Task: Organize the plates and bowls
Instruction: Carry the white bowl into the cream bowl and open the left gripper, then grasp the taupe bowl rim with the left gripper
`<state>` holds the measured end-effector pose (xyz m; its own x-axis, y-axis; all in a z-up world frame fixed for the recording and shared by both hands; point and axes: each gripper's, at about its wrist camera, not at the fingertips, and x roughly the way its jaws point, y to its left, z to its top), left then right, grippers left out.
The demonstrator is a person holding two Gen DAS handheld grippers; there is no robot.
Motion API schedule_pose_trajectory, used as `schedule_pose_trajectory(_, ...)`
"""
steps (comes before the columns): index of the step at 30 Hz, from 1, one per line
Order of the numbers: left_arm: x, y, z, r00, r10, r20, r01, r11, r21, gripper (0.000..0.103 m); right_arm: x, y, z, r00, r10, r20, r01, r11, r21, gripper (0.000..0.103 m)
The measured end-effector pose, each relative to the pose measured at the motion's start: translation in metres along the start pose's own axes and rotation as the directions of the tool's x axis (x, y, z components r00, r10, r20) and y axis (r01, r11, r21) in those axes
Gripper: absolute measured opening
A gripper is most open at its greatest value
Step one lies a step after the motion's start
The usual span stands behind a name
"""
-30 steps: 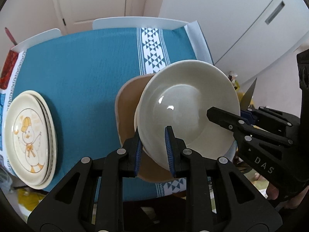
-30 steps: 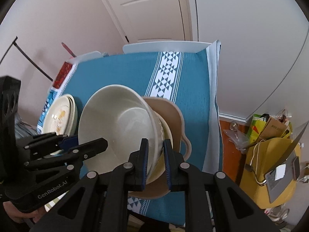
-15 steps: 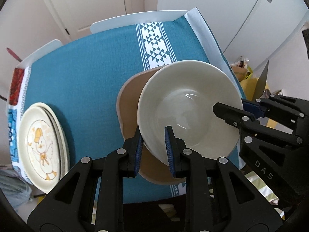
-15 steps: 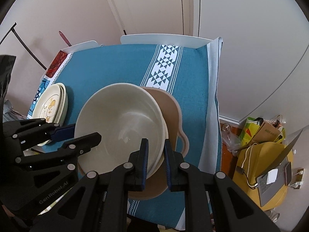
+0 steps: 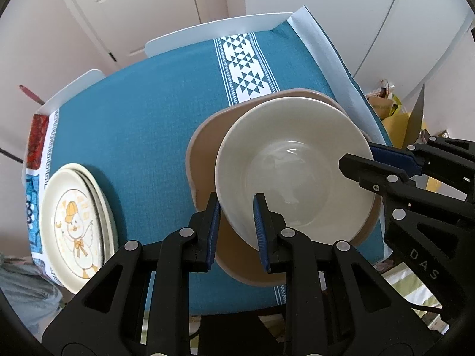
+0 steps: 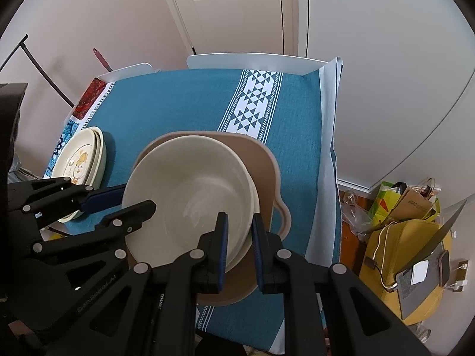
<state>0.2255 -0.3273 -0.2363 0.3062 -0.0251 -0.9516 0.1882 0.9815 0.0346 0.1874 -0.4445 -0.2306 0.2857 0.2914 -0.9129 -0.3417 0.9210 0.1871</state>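
Above the teal tablecloth (image 5: 142, 136), near its front right corner, a cream bowl (image 5: 294, 169) is held over a brown dish (image 5: 204, 160) by 2 grippers at once. In the left wrist view, the near-left rim of the cream bowl is clamped by the left gripper (image 5: 236, 219), with 1 blue pad outside the wall and 1 inside, the jaws narrow on the rim. In the right wrist view, the near-right rim is pinched by the right gripper (image 6: 240, 237), its jaws almost closed on the thin wall. A second cream rim is seen just under the first on that side, so 2 nested bowls may be gripped together; this cannot be told for certain. Each gripper is also seen from the other camera, reaching onto the opposite rim. The brown dish (image 6: 264, 163) is seen beneath and around the bowl, with a handle-like lobe on its right edge; whether the bowl touches it cannot be told. At the left edge of the table, well apart from the bowl, a stack of plates (image 5: 74, 225) is set, the top 1 printed with a cartoon duck. A white patterned band (image 6: 252, 103) is run across the cloth behind the dishes.
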Motion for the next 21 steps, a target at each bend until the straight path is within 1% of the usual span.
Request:
schedule_pose_trajectory(3, -0.004, 0.004, -0.003, 1.0, -0.018, 0.009, 0.018, 1.0, -0.023, 0.02, -0.002, -0.003, -0.001, 1.0, 0.02, 0.012, -0.02, 1.0, 0.011, 0.014)
schedule_pose_trajectory(7, -0.021, 0.012, -0.008, 0.999, -0.012, 0.043, 0.014, 0.999, -0.034, 0.02, -0.021, -0.01, 0.001, 0.997, 0.052, 0.064, -0.055, 0.998, 0.044, 0.014)
schedule_pose_trajectory(10, -0.042, 0.023, -0.01, 0.995, -0.012, 0.102, 0.018, 0.999, -0.05, 0.02, -0.037, -0.015, 0.002, 0.991, 0.068, 0.116, -0.076, 0.995, 0.065, 0.015)
schedule_pose_trajectory(12, -0.059, 0.031, -0.011, 0.987, -0.01, 0.16, 0.021, 0.997, -0.072, 0.021, -0.05, -0.02, 0.001, 0.985, 0.079, 0.152, -0.092, 0.992, 0.084, 0.015)
schedule_pose_trajectory(13, -0.067, 0.034, -0.012, 0.982, -0.006, 0.188, 0.022, 0.996, -0.082, 0.027, -0.056, -0.022, 0.0, 0.982, 0.081, 0.169, -0.097, 0.991, 0.09, 0.015)
schedule_pose_trajectory(14, -0.075, 0.036, -0.013, 0.977, 0.001, 0.213, 0.018, 0.996, -0.087, 0.044, -0.062, -0.023, 0.0, 0.98, 0.08, 0.183, -0.098, 0.991, 0.093, 0.015)
schedule_pose_trajectory(15, -0.085, 0.038, -0.014, 0.97, 0.01, 0.243, 0.012, 0.996, -0.09, 0.058, -0.069, -0.024, -0.001, 0.978, 0.076, 0.196, -0.096, 0.991, 0.095, 0.019)
schedule_pose_trajectory(16, -0.092, 0.038, -0.015, 0.963, 0.018, 0.269, 0.007, 0.996, -0.09, 0.091, -0.075, -0.024, -0.002, 0.976, 0.072, 0.206, -0.094, 0.991, 0.096, 0.026)
schedule_pose_trajectory(17, -0.101, 0.039, -0.017, 0.952, 0.033, 0.304, -0.006, 0.996, -0.089, 0.102, -0.083, -0.025, -0.004, 0.973, 0.071, 0.222, -0.094, 0.991, 0.099, 0.052)
schedule_pose_trajectory(18, -0.11, 0.039, -0.019, 0.939, 0.042, 0.341, -0.014, 0.997, -0.082, 0.103, -0.088, -0.026, -0.005, 0.969, 0.07, 0.236, -0.096, 0.99, 0.103, 0.087)
schedule_pose_trajectory(19, -0.114, 0.039, -0.019, 0.935, 0.038, 0.352, -0.014, 0.998, -0.069, 0.103, -0.095, -0.027, -0.007, 0.964, 0.064, 0.257, -0.094, 0.99, 0.108, 0.099)
schedule_pose_trajectory(20, -0.117, 0.039, -0.019, 0.937, 0.034, 0.347, -0.015, 0.998, -0.056, 0.103, -0.101, -0.027, -0.009, 0.964, 0.046, 0.263, -0.076, 0.991, 0.107, 0.103)
schedule_pose_trajectory(21, -0.117, 0.04, -0.02, 0.943, 0.033, 0.331, -0.018, 0.999, -0.048, 0.103, -0.104, -0.027, -0.009, 0.969, 0.019, 0.245, -0.045, 0.994, 0.102, 0.103)
